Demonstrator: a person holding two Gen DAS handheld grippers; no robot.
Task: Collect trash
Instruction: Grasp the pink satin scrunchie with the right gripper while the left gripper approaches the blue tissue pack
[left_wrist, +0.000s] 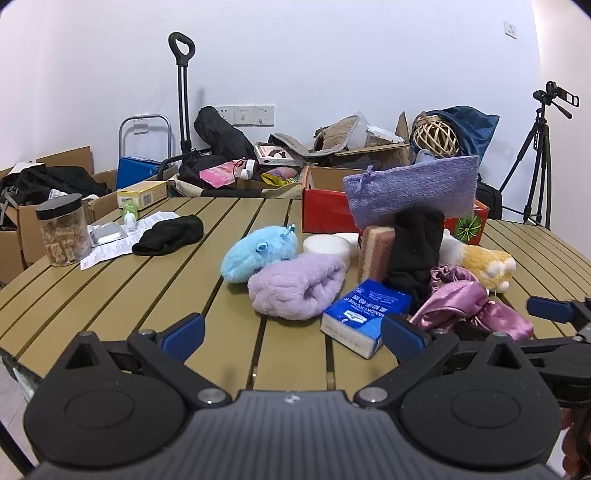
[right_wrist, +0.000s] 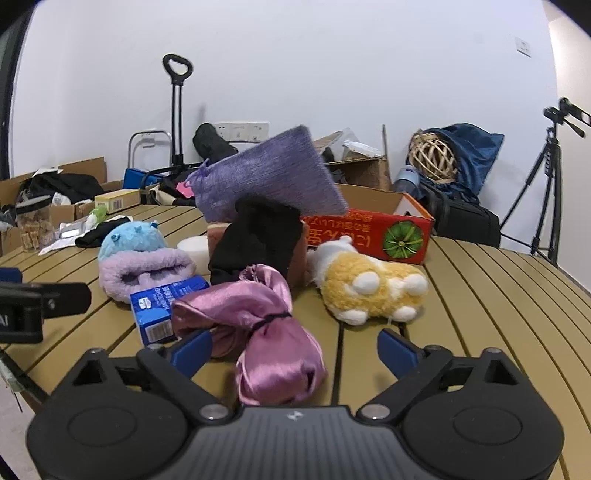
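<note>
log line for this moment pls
left hand-held gripper: open, empty | right hand-held gripper: open, pink satin bag between jaws, ungripped | blue pack beside bag | table: cluttered

The worktop (right_wrist: 480, 295) is smooth, matt tan slats. The pink pouch (right_wrist: 266, 332) is glossy satin; the lilac slipper (left_wrist: 295, 288) and blue plush toy (left_wrist: 258, 254) are fluffy pile. The purple bag (left_wrist: 410, 192) is coarse woven cloth. The tissue pack (left_wrist: 365, 314) has shiny plastic wrap, the red box (right_wrist: 369, 232) printed cardboard.
</note>
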